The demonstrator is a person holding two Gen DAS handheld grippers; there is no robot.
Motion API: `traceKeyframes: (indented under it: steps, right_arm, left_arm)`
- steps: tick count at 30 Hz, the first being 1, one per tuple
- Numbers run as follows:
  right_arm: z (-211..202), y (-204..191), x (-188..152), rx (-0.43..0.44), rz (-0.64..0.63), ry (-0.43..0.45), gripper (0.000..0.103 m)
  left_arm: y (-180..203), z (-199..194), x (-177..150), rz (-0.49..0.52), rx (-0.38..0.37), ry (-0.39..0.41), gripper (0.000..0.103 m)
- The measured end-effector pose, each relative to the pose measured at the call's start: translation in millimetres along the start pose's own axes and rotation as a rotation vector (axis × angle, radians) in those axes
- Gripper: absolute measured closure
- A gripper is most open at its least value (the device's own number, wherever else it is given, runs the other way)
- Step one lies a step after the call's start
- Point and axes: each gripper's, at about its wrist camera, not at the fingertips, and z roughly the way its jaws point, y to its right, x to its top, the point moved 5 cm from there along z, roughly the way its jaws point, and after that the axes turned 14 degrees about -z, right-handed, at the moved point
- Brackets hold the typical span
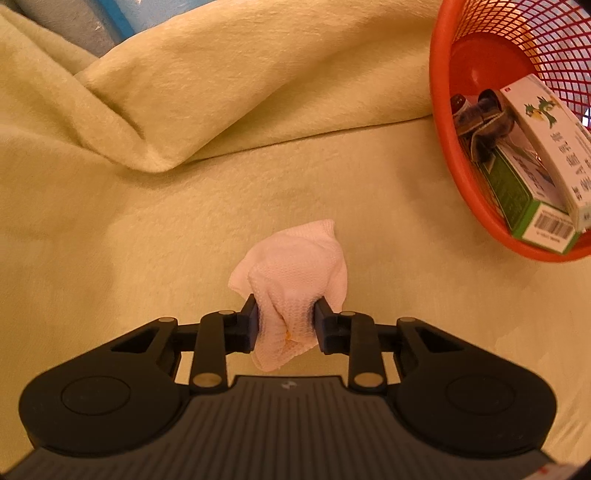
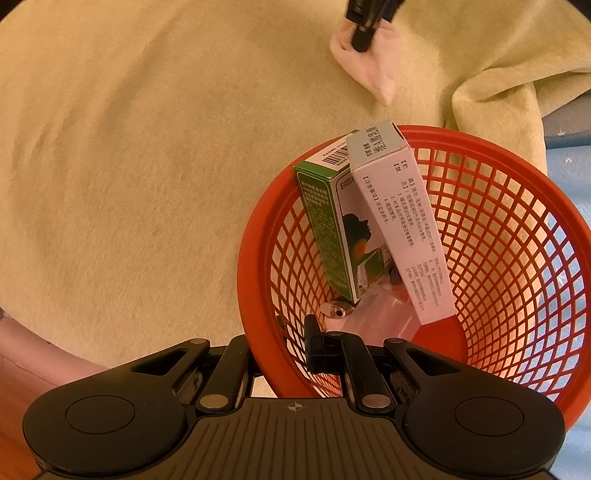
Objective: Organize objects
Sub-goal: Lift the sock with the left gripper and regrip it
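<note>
A crumpled white gauze cloth (image 1: 291, 280) is pinched between the pads of my left gripper (image 1: 285, 323), which is shut on it just above the yellow blanket (image 1: 147, 221). The same cloth (image 2: 373, 70) shows at the top of the right wrist view, under the left gripper's dark fingers (image 2: 364, 33). My right gripper (image 2: 280, 350) is shut on the near rim of the red mesh basket (image 2: 258, 258). One of its fingers is inside the wall and the other is outside. In the basket (image 1: 443, 122) lean a green box (image 2: 325, 225) and a white box (image 2: 402, 229).
At the basket's bottom lie a clear plastic piece (image 2: 380, 310) and a small metal item (image 2: 334, 309). The blanket bunches into a thick fold (image 1: 140, 122) at the back left. A blue surface (image 2: 569, 177) shows past the blanket's edge.
</note>
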Motion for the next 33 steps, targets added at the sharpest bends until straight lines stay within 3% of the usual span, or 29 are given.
traceKeyframes:
  steps: [8,12,15,22,33]
  right_arm:
    - [-1,-1,1,-0.003,0.002,-0.002,0.098]
    - [-2,-1,1,-0.003,0.001,-0.002,0.098]
    - [-2,-1,0,-0.003,0.000,-0.002,0.098]
    - [-1,-2,-1,-0.005,-0.004,0.003,0.098]
    - [-1,-6,-2,-0.011,-0.019,0.004,0.098]
  left_arm:
    - [-2,-8,-14,-0.045,-0.004,-0.009,0.063]
    - [-3,-8,-18,-0.079,-0.004,0.003,0.043]
    - [-3,-4,-17,-0.087,-0.005,0.006,0.041]
    - [-4,10,-14,-0.108,0.002,-0.009,0.045]
    - [-6,2,-14,-0.092,0.004,-0.012,0.075]
